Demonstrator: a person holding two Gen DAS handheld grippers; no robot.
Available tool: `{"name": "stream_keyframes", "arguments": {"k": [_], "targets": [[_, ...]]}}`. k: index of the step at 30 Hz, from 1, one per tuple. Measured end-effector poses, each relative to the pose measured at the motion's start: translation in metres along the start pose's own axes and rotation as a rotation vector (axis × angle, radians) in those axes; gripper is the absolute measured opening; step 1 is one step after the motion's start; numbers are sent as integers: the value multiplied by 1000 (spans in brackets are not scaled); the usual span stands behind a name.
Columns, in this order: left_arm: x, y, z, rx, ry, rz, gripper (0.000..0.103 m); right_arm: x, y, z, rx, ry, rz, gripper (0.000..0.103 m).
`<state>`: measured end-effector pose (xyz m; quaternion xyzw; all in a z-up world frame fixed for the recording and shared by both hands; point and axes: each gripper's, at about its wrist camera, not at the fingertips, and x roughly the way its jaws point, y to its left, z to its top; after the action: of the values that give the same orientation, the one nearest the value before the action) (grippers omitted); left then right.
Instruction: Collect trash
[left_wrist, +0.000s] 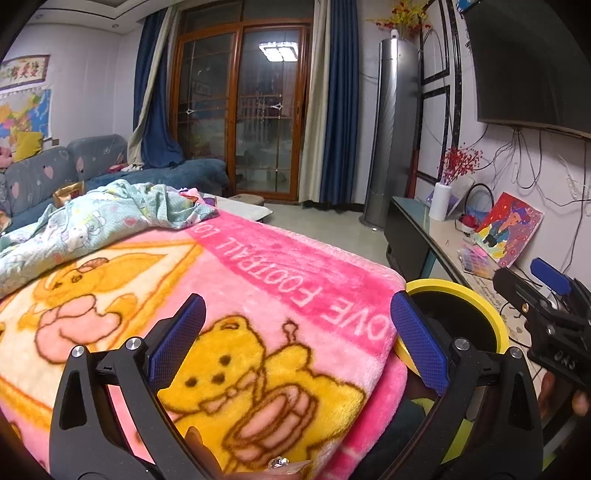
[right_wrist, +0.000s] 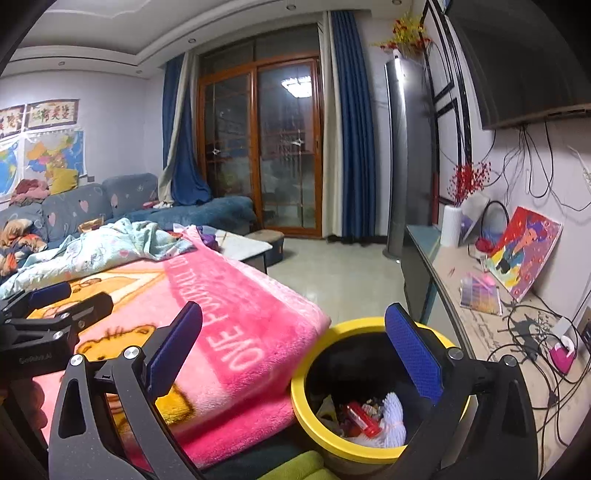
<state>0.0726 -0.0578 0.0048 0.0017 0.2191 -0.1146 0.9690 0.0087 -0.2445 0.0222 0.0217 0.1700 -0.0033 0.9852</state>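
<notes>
A yellow-rimmed black bin (right_wrist: 306, 406) stands beside the pink blanket-covered table. Inside it lie a red wrapper (right_wrist: 364, 419), a white crumpled piece (right_wrist: 393, 417) and other scraps. My right gripper (right_wrist: 295, 350) is open and empty above the bin's left rim. My left gripper (left_wrist: 297, 339) is open and empty above the pink blanket (left_wrist: 258, 295). The bin (left_wrist: 491, 317) shows at right in the left wrist view, behind the right blue finger. A small shiny wrapper (left_wrist: 280, 463) lies on the blanket at the bottom edge of the left wrist view.
A crumpled light-blue cloth (left_wrist: 92, 221) lies on the far part of the blanket. A TV bench (right_wrist: 480, 325) at right holds cables, a painting (right_wrist: 524, 251), a vase and a pink tape dispenser (right_wrist: 561, 354). A sofa (right_wrist: 92, 206) stands at left.
</notes>
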Motion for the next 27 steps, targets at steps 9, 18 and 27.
{"name": "stream_keyframes", "arguments": {"k": [9,18,27], "targets": [[-2,2,-8,-3,1,-3,92,9,2,-9,-2,40,9,96],[-1,1,-7,-4,2,-3,92,12,2,-11,2,42,8,96],[-1,1,-9,-6,5,-6,92,13,1,-12,4,42,10,96]]}}
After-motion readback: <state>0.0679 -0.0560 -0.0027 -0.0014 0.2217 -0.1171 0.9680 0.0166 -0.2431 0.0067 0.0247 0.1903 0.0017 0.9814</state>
